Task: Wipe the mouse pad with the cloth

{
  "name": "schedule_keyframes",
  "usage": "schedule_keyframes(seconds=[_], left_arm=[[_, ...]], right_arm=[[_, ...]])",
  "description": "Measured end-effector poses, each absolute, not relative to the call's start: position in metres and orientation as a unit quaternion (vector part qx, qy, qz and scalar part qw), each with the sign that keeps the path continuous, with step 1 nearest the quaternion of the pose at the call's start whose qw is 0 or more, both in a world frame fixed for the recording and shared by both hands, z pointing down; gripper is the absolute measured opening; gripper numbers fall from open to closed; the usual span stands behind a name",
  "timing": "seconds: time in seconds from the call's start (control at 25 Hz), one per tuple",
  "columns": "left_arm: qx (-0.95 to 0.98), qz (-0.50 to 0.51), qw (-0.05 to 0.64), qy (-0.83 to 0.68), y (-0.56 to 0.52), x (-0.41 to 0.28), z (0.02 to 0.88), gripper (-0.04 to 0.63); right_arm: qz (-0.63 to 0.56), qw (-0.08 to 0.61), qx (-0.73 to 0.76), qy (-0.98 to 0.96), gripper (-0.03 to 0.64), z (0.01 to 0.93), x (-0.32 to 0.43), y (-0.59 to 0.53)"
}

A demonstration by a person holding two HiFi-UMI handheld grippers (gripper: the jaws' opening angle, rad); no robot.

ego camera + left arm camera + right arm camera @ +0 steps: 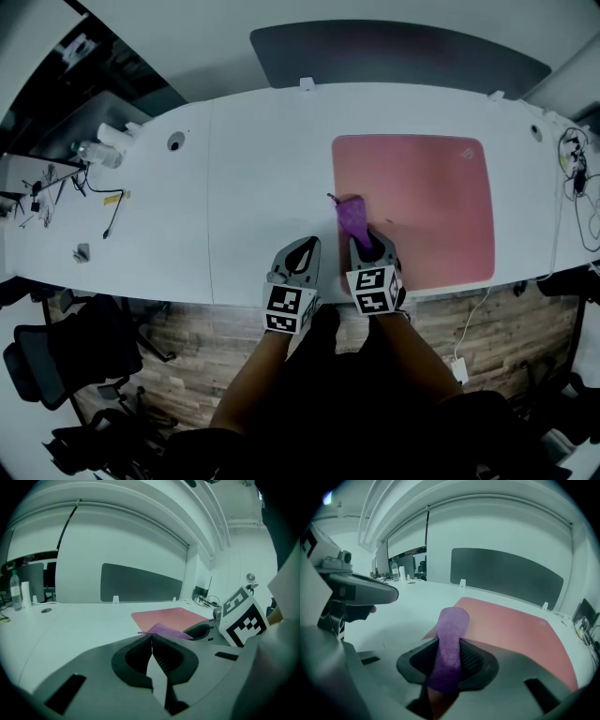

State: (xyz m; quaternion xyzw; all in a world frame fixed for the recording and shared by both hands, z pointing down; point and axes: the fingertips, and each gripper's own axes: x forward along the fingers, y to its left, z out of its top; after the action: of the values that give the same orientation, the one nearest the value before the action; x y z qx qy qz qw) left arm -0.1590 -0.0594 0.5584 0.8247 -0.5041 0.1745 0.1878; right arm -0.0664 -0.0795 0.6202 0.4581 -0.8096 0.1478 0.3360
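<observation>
A pink mouse pad (422,202) lies on the white table (234,187), right of centre. My right gripper (367,239) is shut on a purple cloth (352,213), which sticks out ahead of the jaws over the pad's near left part. In the right gripper view the cloth (449,644) stands pinched between the jaws, with the pad (511,630) beyond it. My left gripper (302,251) is shut and holds nothing, hovering over the table's near edge just left of the right one. From the left gripper view I see its own closed jaws (152,639), the cloth (165,630) and the pad (168,617).
A dark divider panel (394,52) runs behind the table. A water bottle (94,150), cables (98,202) and small clutter sit at the far left. More cables (574,164) hang at the right end. A round grommet (174,142) is in the tabletop. Office chairs (66,361) stand on the floor, lower left.
</observation>
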Motion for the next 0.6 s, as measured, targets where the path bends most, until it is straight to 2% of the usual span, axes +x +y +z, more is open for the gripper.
schedule_keyframes(seconds=[0.6], left_arm=[[0.844,0.178,0.182,-0.472,-0.053,-0.092,0.553,0.021]], right_arm=[[0.133,0.357,0.518,-0.766,0.126,0.623,0.047,-0.091]])
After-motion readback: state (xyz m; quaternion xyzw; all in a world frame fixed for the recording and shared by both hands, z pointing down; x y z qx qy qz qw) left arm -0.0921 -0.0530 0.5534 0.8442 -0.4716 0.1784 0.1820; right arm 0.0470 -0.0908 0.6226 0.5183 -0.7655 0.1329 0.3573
